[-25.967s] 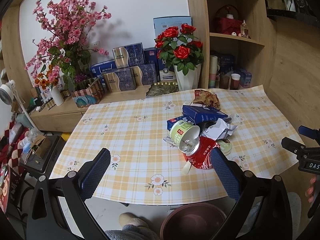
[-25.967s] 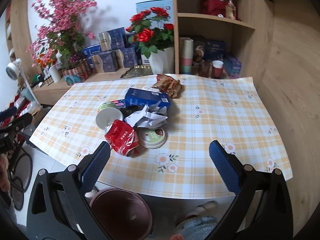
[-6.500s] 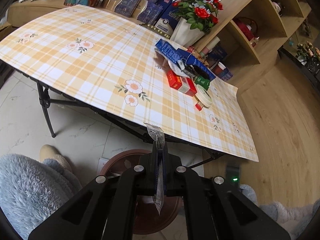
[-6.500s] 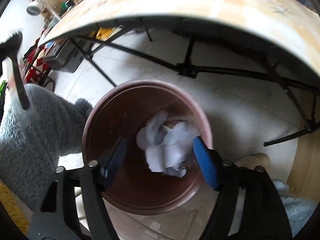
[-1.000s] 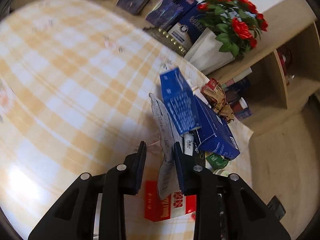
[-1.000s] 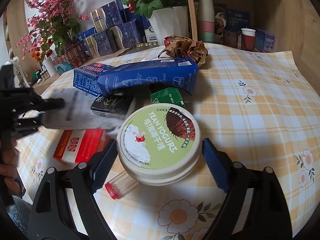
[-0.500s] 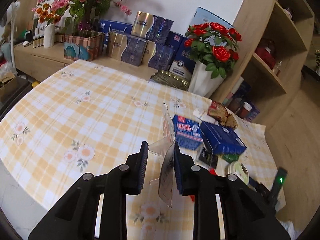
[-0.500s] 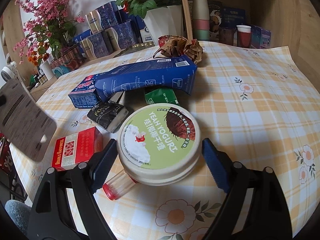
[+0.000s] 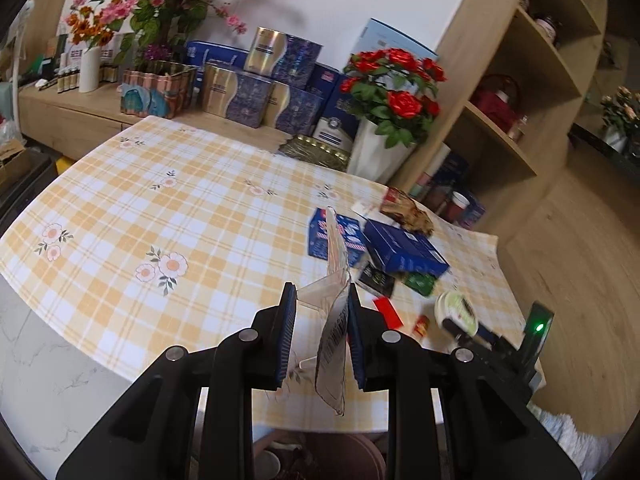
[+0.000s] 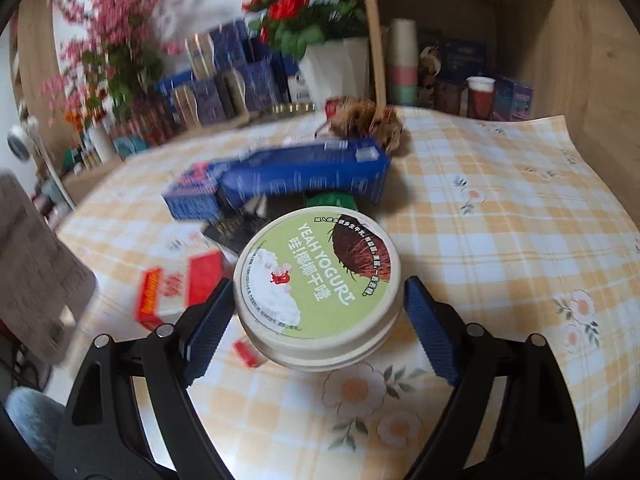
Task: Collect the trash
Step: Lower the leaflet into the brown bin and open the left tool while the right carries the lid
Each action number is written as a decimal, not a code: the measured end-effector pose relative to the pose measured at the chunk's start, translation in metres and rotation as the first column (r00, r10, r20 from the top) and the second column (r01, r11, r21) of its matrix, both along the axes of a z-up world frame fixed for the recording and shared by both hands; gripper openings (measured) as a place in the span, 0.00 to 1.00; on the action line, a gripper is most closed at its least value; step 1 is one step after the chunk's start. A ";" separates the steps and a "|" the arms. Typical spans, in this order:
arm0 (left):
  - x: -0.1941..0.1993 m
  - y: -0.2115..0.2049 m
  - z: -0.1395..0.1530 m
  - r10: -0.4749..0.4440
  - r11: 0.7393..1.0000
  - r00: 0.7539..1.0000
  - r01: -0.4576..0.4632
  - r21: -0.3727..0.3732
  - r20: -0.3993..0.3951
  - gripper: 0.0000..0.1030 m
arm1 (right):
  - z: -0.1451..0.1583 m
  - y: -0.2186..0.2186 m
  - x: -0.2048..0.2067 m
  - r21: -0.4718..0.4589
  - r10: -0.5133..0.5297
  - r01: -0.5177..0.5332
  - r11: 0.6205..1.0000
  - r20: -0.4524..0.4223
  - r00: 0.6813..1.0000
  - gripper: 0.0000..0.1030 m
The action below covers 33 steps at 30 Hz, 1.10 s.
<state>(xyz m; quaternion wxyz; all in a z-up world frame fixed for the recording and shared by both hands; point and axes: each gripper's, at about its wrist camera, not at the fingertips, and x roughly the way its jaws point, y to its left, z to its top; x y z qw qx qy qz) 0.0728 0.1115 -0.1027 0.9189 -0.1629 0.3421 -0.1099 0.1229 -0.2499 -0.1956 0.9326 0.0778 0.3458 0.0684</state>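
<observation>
My left gripper (image 9: 321, 312) is shut on a clear plastic wrapper with a printed card (image 9: 335, 304), held up above the table's near edge. The brown trash bin (image 9: 344, 456) shows just below it. My right gripper (image 10: 318, 300) is shut on a round yogurt tub (image 10: 318, 280) with a green lid, lifted off the checked tablecloth (image 10: 500, 220). Left on the table are two blue boxes (image 10: 304, 176), a red box (image 10: 176, 284), a black packet (image 10: 236, 228), a green packet (image 10: 330, 200), a crumpled brown wrapper (image 10: 364, 118) and a small red-capped tube (image 10: 246, 354).
A white vase of red roses (image 9: 384, 148), gift boxes (image 9: 260, 84) and a pink flower arrangement (image 9: 132, 12) stand on the low cabinet behind the table. A wooden shelf unit (image 9: 520, 92) with cups stands at the right. The wrapper from my left gripper shows at the left edge of the right wrist view (image 10: 36, 264).
My left gripper has drawn back toward the table's near edge with the wrapper. My right gripper has lifted the yogurt tub off the table; that view is now blurred by motion.
</observation>
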 end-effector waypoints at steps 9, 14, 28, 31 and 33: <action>-0.036 -0.019 -0.005 -0.067 0.998 0.998 0.068 0.011 -0.010 0.23 | 0.030 -0.004 -0.078 0.048 0.018 -0.019 0.999 0.029 0.999 0.82; -0.060 -0.028 -0.012 -0.114 0.993 0.993 0.115 0.003 -0.020 0.23 | 0.030 -0.004 -0.119 0.064 0.026 -0.027 0.998 0.021 0.999 0.82; -0.115 -0.054 -0.057 -0.223 0.971 0.969 0.231 0.070 -0.106 0.23 | 0.013 -0.006 -0.187 0.084 0.014 -0.016 0.996 0.032 0.999 0.82; -0.122 -0.064 -0.073 -0.246 0.957 0.960 0.263 0.124 -0.132 0.23 | 0.006 -0.004 -0.198 0.080 0.020 -0.022 0.997 0.030 0.999 0.82; -0.124 -0.070 -0.085 -0.269 0.946 0.952 0.290 0.143 -0.147 0.23 | -0.001 -0.004 -0.206 0.087 0.020 -0.022 0.996 0.025 0.999 0.82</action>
